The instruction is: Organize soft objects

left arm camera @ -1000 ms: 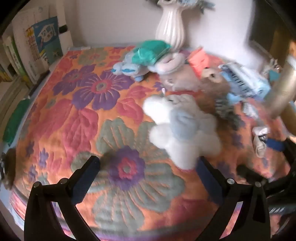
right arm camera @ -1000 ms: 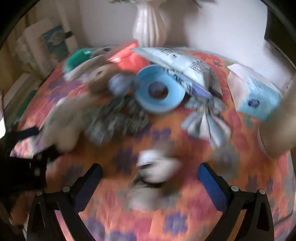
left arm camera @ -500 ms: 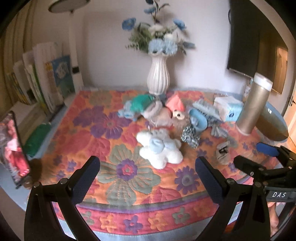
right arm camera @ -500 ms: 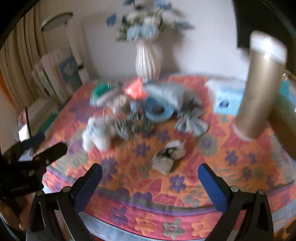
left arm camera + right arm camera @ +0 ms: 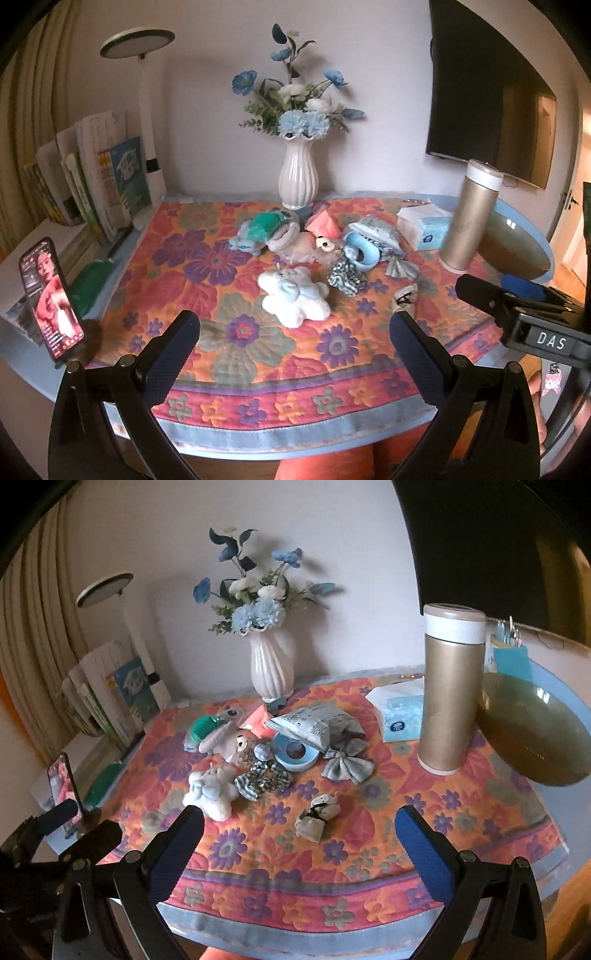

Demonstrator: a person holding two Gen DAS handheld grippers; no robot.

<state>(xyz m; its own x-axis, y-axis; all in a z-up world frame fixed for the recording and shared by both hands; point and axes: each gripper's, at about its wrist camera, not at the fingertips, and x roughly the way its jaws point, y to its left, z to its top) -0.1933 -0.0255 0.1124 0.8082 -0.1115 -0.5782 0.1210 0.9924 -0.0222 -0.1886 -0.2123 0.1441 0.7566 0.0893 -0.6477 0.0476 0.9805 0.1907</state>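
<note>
Soft toys and cloth scraps lie heaped at the middle of a flowered tablecloth (image 5: 236, 343) as two handheld grippers hang back over the near edge of the table, both spread wide and empty. The left gripper (image 5: 293, 341) faces a white-and-blue plush bear (image 5: 293, 295) that sits nearest, just in front of the pile; the right gripper (image 5: 299, 834) looks onto a small crumpled grey-and-white cloth bundle (image 5: 317, 816) lying alone, near of the heap.

Behind the bear, touching or overlapping one another, are a striped scrunchie (image 5: 345, 278), a blue ring (image 5: 364, 253), a teal-and-blue plush (image 5: 260, 229), a brown plush with round eyes (image 5: 314, 245) and a printed soft packet (image 5: 376, 230). A white ribbed vase (image 5: 298, 177) of blue flowers stands at the far side; a gold flask (image 5: 448, 694), a tissue pack (image 5: 399, 709) and an olive bowl (image 5: 535, 734) stand to the right, and a lit phone (image 5: 50, 297) leans at the left edge.

Everything in the pile looks light and yielding, unlikely to slip or break. The bear would probably take a pinch best across its belly or a limb, with the fingers pressed well into the stuffing; the cloth bundle should be gathered at its thickest fold. The vase and flask are the pieces a careless sweep could topple.
</note>
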